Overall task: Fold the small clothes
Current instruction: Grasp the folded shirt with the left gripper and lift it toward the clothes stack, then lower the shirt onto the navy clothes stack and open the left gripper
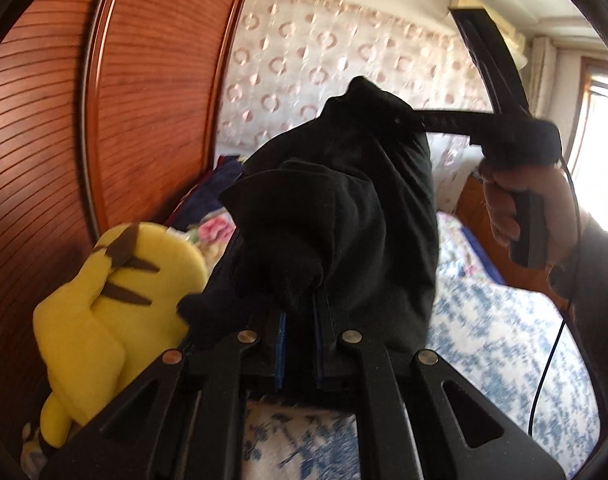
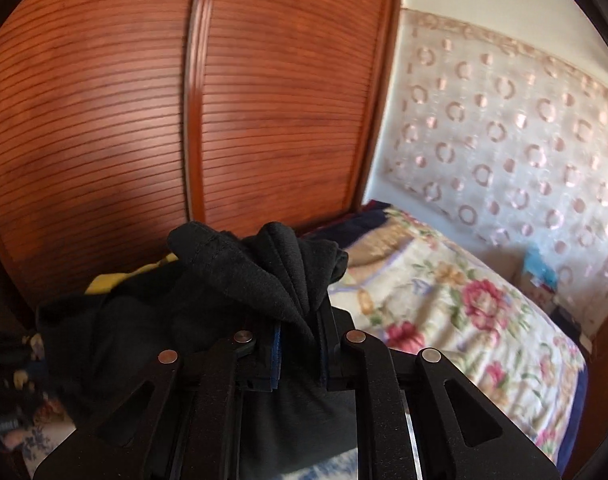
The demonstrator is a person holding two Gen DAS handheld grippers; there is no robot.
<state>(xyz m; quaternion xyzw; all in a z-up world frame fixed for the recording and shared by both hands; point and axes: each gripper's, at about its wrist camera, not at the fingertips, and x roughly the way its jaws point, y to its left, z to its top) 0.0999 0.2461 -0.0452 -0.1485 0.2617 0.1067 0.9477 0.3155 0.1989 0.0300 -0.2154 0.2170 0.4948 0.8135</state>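
Both tools, left tool [image 1: 301, 312] and right tool [image 2: 299, 340], pinch bunched edges of the black garment [image 1: 356, 184] hanging between them above the bed [image 1: 496, 332]; mid-fold carry, next needs laying it flat.

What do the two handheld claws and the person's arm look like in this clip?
Both claws, left claw and right claw, are matte black with silver rivets and blue-edged pads. The right one has a black handle with a thin black cable. A dark sleeve covers the arm.
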